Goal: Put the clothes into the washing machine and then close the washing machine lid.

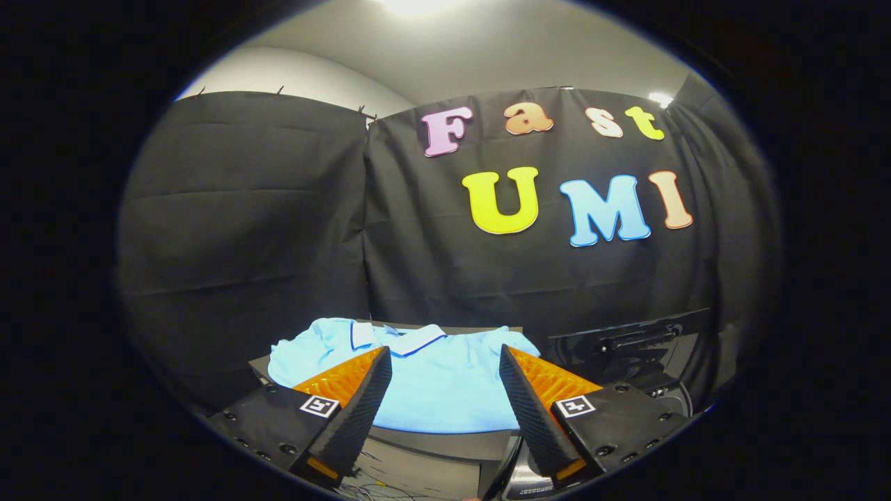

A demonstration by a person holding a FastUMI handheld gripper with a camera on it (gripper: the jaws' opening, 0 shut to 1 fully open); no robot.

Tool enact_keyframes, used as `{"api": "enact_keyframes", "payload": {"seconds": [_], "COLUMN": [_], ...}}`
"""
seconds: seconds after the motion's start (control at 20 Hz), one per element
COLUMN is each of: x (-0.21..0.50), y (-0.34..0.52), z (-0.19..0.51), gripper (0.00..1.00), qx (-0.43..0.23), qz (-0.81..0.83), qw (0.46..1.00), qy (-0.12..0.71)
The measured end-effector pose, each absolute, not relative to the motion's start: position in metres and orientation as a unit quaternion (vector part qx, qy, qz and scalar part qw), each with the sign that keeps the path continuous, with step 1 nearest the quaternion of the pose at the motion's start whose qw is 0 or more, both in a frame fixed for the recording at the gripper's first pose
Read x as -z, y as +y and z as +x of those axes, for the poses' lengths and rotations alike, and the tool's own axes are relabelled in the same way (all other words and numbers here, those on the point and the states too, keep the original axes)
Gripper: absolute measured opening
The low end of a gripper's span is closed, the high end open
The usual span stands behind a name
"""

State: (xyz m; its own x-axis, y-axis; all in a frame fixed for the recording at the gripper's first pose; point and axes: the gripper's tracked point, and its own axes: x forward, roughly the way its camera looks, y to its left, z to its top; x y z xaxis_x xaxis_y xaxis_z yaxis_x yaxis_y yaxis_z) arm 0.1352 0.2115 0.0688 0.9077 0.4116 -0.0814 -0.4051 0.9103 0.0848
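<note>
Black cloth is walling the booth behind a dark table (445,440), and a dark washing machine (626,355) is sitting just right of it, its lid apparently standing open, likely so clothes can go straight in. Lying flat on the table, a light blue polo shirt (438,390) is spreading out with its white collar facing away, easy to pinch. The gripper (445,379) is hovering spread wide, fingers (362,403) framing the shirt, holding nothing.

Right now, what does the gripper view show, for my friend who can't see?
The open gripper points at a light blue shirt lying flat on a dark table. A black washing machine stands beside the table.
</note>
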Motion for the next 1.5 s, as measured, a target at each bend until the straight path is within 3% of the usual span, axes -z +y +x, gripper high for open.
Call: {"api": "enact_keyframes", "payload": {"seconds": [0.6, 1.5], "x": [-0.059, -0.006], "y": [0.290, 0.342], "z": [0.163, 0.199], "gripper": [0.97, 0.97], "qx": [-0.263, -0.271], "qz": [-0.004, -0.091], "qw": [0.959, 0.930], "qy": [0.109, 0.230]}}
